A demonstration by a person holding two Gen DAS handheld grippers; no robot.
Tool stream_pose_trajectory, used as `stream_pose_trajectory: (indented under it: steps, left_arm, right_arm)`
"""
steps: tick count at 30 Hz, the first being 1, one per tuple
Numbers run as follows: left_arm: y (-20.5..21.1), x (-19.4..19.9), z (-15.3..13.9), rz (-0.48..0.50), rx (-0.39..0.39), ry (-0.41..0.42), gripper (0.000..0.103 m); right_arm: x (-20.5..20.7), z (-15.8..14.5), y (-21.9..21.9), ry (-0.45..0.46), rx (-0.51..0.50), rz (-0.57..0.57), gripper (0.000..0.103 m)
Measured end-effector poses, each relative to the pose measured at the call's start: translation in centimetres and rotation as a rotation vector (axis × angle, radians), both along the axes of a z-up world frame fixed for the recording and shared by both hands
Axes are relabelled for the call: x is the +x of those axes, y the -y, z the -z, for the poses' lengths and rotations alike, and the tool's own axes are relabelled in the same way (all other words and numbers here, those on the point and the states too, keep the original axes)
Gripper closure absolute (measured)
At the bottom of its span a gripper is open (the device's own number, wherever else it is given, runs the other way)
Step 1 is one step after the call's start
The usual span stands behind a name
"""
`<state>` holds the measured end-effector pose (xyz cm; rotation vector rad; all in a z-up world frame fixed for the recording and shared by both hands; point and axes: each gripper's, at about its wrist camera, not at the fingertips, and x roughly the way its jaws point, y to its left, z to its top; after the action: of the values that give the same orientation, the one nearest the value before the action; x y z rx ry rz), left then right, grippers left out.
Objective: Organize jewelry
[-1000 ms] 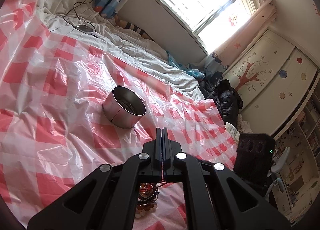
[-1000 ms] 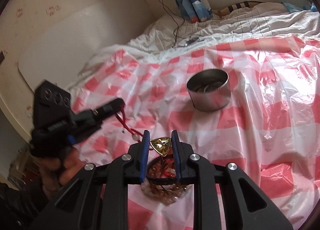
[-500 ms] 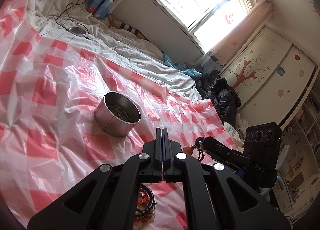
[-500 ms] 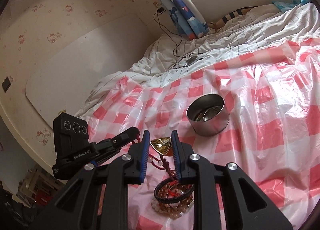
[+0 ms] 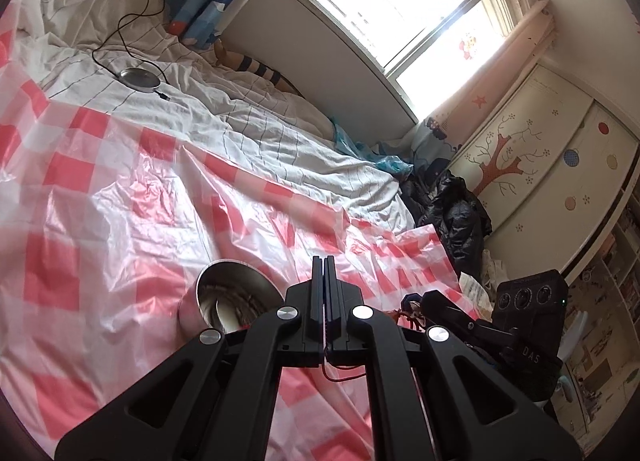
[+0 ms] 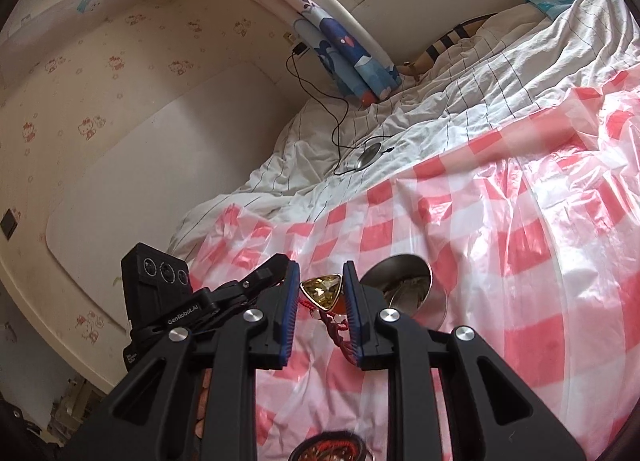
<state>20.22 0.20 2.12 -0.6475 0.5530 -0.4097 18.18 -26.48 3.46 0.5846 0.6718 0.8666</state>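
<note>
The yellow triangular pendant (image 6: 322, 292) sits pinched between the blue pads of the right claw (image 6: 322, 293), with its red cord (image 6: 338, 331) trailing down from under it and across toward the left claw (image 5: 324, 293). The left claw's jaws are pressed fully together, and a thin strand of the same red cord (image 5: 340, 368) runs out from between them, so the necklace is strung between both claws. Compared with a second ago, both claws have carried it up off the pile of bracelets (image 6: 328, 449), which has dropped to the very bottom edge of the right wrist view, and on toward the round metal tin (image 6: 404, 293). The tin, which stood well ahead of the fingers earlier, now lies just beyond the right claw's tip, partly hidden behind its right finger. In the left wrist view the tin (image 5: 228, 307) has likewise slid from the middle of the picture to just left of the closed fingers, its open mouth tilted toward the camera with some metal pieces inside that are too blurred to name. The tin rests on the red-and-white checked plastic sheet (image 5: 120, 221) spread over the bed, with the white striped quilt (image 5: 248, 129) beyond it. The grip of both claws is unchanged from the earlier frames.
</note>
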Motion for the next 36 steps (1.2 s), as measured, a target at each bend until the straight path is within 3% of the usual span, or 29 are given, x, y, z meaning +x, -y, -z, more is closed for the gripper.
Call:
stream_pose_trajectory:
  steps: [3,7,10,12,13,15,17,21,25,30,36]
  left_arm:
    - [0.2,2.0,0.7,0.005,-0.002,-0.017,0.103]
    - [0.4,4.4,2.8,-0.023,0.047,-0.114,0.102]
    - [-0.2,4.3,3.7,-0.053,0.074,-0.154,0.095]
    - [-1.0,3.5,3.4,-0.097,0.083,-0.143,0.082]
    - [-1.5,3.1,3.3,-0.117,0.078,-0.136,0.078]
    - [-2.3,2.3,3.0,-0.161,0.078,-0.128,0.064]
    - [-2.8,1.8,2.9,-0.177,0.072,-0.124,0.062]
    - [-3.3,0.4,3.1,-0.206,0.063,-0.16,0.059]
    - [-3.0,-1.4,4.2,-0.206,0.087,-0.232,0.057]
    - [-0.4,-4.0,4.9,-0.101,0.203,-0.324,0.053]
    - [2.0,-7.1,7.5,0.019,0.243,-0.453,0.051]
  right_arm:
    - [1.7,0.5,-0.5,-0.011,0.009,0.005,0.08]
    - [4.2,2.2,-2.0,-0.052,0.032,0.002,0.08]
    - [6.0,4.2,-3.7,-0.103,0.013,-0.012,0.079]
    - [6.7,5.3,-5.1,-0.125,-0.054,-0.025,0.056]
    - [6.8,5.7,-5.8,-0.126,-0.103,-0.018,0.04]
    - [6.6,5.9,-6.3,-0.107,-0.138,-0.004,0.039]
    - [6.1,5.6,-6.0,-0.085,-0.131,0.016,0.038]
    - [4.5,4.8,-4.3,-0.069,-0.111,0.061,0.035]
    - [1.0,4.3,-2.4,-0.052,-0.133,0.11,0.023]
    - [-5.4,4.6,-0.9,-0.038,-0.198,0.127,0.017]
    - [-9.9,7.8,1.1,-0.108,-0.155,0.154,0.016]
